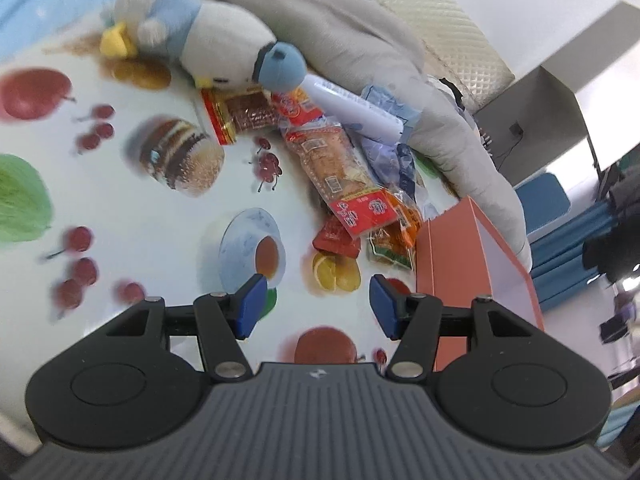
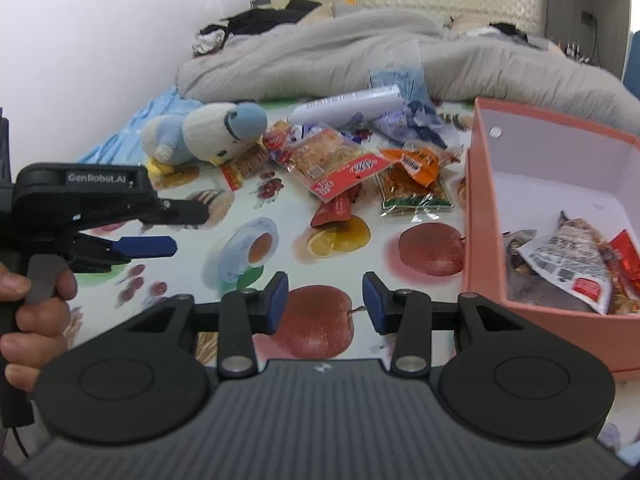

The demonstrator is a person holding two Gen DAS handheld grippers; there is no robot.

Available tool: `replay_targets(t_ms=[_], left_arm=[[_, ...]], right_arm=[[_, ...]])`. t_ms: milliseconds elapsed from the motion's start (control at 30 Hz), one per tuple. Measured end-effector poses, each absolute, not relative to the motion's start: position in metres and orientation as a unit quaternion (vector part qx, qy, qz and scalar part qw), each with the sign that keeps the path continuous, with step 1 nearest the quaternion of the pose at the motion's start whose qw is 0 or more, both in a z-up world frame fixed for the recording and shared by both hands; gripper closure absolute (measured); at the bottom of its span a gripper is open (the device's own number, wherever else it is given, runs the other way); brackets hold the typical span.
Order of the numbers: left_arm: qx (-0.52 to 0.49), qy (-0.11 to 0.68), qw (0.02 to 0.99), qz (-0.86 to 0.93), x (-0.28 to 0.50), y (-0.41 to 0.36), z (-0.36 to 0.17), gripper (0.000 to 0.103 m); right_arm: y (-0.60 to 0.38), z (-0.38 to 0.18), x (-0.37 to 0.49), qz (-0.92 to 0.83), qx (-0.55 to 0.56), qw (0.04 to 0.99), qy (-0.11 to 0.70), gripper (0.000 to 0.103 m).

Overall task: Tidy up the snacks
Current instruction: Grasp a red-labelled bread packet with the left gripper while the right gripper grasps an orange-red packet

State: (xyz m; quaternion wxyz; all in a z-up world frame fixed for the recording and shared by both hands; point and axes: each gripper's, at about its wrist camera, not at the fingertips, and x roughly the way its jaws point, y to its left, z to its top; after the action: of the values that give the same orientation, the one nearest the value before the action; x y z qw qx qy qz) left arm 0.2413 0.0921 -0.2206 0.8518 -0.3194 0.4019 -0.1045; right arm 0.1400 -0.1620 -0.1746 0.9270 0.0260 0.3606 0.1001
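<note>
A heap of snack packets lies on a fruit-print cloth: a long bread packet with a red end [image 1: 340,168] [image 2: 336,162], a small red sachet [image 1: 334,238] [image 2: 334,208], an orange packet [image 2: 412,162] and a green-edged packet [image 1: 390,246] [image 2: 416,194]. A pink open box [image 2: 480,216] [image 1: 448,256] at the right holds several packets [image 2: 568,264]. My left gripper [image 1: 318,306] is open and empty, short of the heap; it also shows in the right wrist view [image 2: 180,226]. My right gripper [image 2: 325,302] is open and empty above the cloth, left of the box.
A blue-and-white plush bird [image 1: 208,48] [image 2: 208,134] lies at the far left of the heap. A white tube [image 1: 356,106] [image 2: 348,110] and blue wrappers [image 2: 412,116] lie behind the snacks. A grey quilt [image 2: 360,64] runs along the back.
</note>
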Motion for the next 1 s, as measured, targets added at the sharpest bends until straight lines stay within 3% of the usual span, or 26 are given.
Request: replay_targets(t_ms=[300, 633, 733, 833, 1000], left_arm=[[-0.357, 0.413, 0.827, -0.133, 0.326, 0.093, -0.272, 0.042], [-0.446, 0.41, 0.771, -0.196, 0.396, 0.088, -0.321, 0.051], [-0.473, 0.412, 0.749, -0.211, 0.41, 0.081, -0.335, 0.057], [-0.478, 0.413, 0.745, -0.215, 0.418, 0.073, -0.343, 0.061], [-0.501, 0.412, 0.73, -0.217, 0.432, 0.066, -0.353, 0.075]], right_arm=[[-0.149, -0.223, 0.216, 0.098, 0.032, 0.922, 0.374, 0.06], [-0.14, -0.261, 0.28, 0.076, 0.019, 0.931, 0.356, 0.059], [-0.142, -0.268, 0.296, 0.081, 0.032, 0.929, 0.361, 0.059], [-0.141, -0.272, 0.303, 0.078, 0.036, 0.931, 0.355, 0.049], [-0.139, -0.277, 0.313, 0.092, 0.038, 0.93, 0.354, 0.051]])
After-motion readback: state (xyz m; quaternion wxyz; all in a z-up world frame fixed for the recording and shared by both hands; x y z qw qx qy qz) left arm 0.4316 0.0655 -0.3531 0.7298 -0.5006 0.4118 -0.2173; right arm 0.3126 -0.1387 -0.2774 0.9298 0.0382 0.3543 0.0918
